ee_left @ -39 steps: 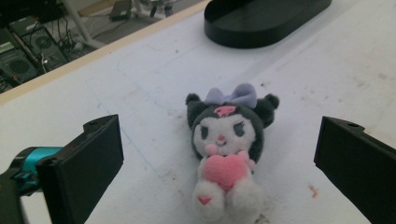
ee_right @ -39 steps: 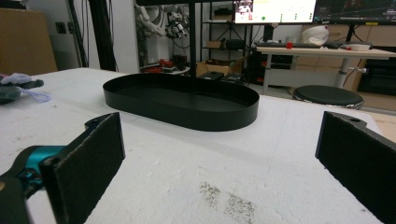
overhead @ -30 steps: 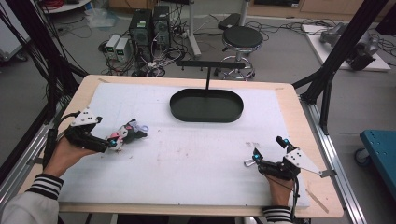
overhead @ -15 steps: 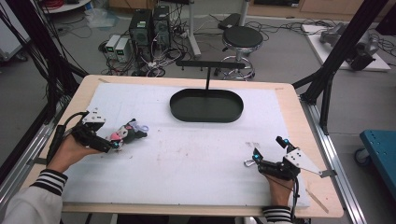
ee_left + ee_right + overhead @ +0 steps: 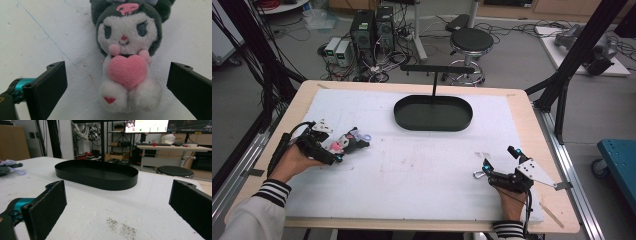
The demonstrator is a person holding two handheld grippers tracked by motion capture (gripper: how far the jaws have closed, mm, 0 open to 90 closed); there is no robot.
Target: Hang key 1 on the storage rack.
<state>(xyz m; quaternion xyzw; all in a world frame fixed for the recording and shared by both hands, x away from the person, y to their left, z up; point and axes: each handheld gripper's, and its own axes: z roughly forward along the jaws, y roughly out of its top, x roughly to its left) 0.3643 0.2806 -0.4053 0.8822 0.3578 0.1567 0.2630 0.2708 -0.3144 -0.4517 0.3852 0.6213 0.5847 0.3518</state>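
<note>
Left claw has crept forward since a second ago, jaws now apart around the plush toy lying on the worktop. Not gripped yet. Right claw idle, jaws apart; lift and placing left.

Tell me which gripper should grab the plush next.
Left. The left gripper is already at the plush, jaws open either side of it on the foam. The right gripper is open too but sits far across the table, facing the black tray.
</note>
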